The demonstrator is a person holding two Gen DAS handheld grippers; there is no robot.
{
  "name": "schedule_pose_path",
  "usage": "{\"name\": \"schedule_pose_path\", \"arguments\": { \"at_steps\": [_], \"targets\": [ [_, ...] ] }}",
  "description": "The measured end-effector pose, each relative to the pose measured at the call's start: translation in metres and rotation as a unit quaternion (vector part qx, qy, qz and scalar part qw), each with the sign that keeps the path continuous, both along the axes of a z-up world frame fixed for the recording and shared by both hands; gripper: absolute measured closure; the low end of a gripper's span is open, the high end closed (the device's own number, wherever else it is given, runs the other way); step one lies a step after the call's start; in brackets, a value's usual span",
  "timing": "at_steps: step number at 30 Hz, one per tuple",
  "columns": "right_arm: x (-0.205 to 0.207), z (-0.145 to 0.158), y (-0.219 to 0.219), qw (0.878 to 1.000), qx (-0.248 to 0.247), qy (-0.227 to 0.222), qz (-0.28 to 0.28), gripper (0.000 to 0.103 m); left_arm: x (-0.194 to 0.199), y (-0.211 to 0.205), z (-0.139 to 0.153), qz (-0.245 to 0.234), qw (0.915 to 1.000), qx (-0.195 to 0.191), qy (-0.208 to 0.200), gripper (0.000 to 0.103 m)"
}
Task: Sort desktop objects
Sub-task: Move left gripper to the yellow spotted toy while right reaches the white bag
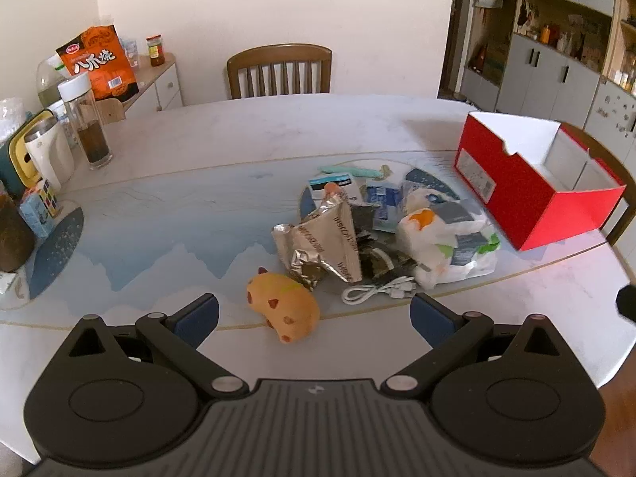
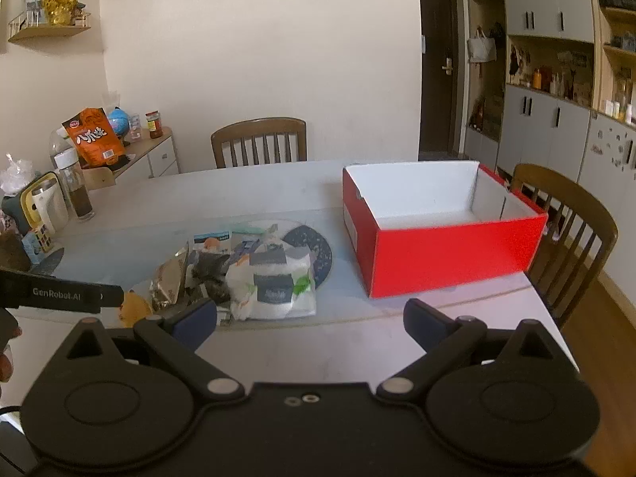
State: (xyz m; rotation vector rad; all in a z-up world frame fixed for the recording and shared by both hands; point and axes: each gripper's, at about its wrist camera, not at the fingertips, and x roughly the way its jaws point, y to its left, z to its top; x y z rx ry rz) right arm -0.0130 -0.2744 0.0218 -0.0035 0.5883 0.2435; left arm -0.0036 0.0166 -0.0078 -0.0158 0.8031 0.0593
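A pile of clutter lies mid-table: an orange spotted toy (image 1: 284, 308), a crumpled silver foil wrapper (image 1: 318, 246), a white charging cable (image 1: 377, 291), dark wrappers and a white plastic bag (image 1: 449, 238) of packets. My left gripper (image 1: 314, 314) hovers open just in front of the toy, nothing between its fingers. An open red box (image 1: 532, 187) stands to the right, white inside. In the right wrist view the right gripper (image 2: 310, 320) is open near the table's front edge, between the bag (image 2: 274, 282) and the red box (image 2: 445, 254). The left gripper's black body (image 2: 59, 292) shows at far left.
Along the left table edge stand a glass bottle (image 1: 89, 123), a white mug (image 1: 47, 155), a small puzzle cube (image 1: 43, 200) and a dark jar (image 1: 12, 234). Wooden chairs sit at the far side (image 1: 280, 69) and the right (image 2: 568, 230). A side cabinet carries an orange snack bag (image 1: 99, 61).
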Motion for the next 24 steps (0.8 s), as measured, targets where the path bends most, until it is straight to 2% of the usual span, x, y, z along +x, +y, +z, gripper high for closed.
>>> {"name": "schedule_pose_path", "arguments": {
  "at_steps": [4, 16, 21, 24],
  "targets": [
    [0.011, -0.003, 0.011, 1.0, 0.004, 0.003, 0.007, 0.002, 0.006, 0.004, -0.003, -0.005, 0.9999, 0.01, -0.003, 0.001],
    [0.042, -0.014, 0.04, 1.0, -0.003, 0.006, 0.024, 0.002, 0.027, 0.018, -0.025, -0.042, 0.9991, -0.006, 0.001, 0.001],
    [0.06, -0.024, 0.054, 0.999, -0.014, 0.014, 0.035, 0.003, 0.035, 0.023, -0.041, -0.055, 0.9984, 0.011, -0.001, 0.001],
    [0.073, -0.032, 0.063, 0.999, -0.029, 0.024, 0.037, 0.008, 0.04, 0.026, -0.053, -0.068, 0.9975, 0.019, 0.004, 0.001]
  ]
}}
